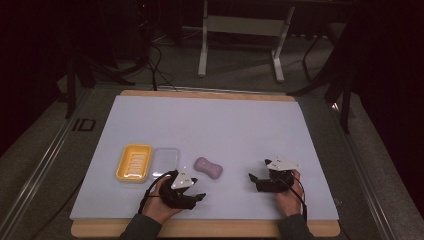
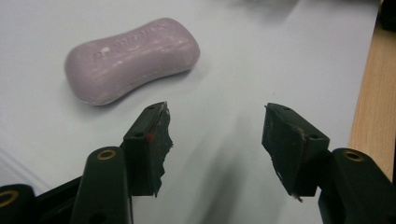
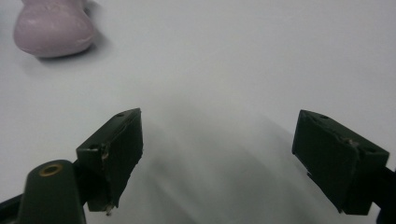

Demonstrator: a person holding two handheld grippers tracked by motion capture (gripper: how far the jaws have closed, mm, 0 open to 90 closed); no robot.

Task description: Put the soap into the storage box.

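A purple waisted soap bar (image 1: 208, 168) lies flat on the white mat (image 1: 210, 125), just right of a yellow ribbed soap dish (image 1: 133, 163) and a clear shallow lid (image 1: 166, 161). My left gripper (image 1: 198, 199) rests near the mat's front edge, below the soap, pointing right. In the left gripper view the soap (image 2: 133, 60) lies ahead and to the left of the left gripper (image 2: 215, 135), which is open and holds nothing. My right gripper (image 1: 254, 181) sits to the soap's right, pointing left. The right gripper (image 3: 217, 144) is wide open over bare mat, with the soap (image 3: 51, 25) far off at upper left.
The mat lies on a wooden tabletop whose edge (image 2: 373, 116) runs close beside my left gripper. Beyond the table's far edge stand a white table frame (image 1: 240, 35) and loose cables (image 1: 160, 70) on a dark floor.
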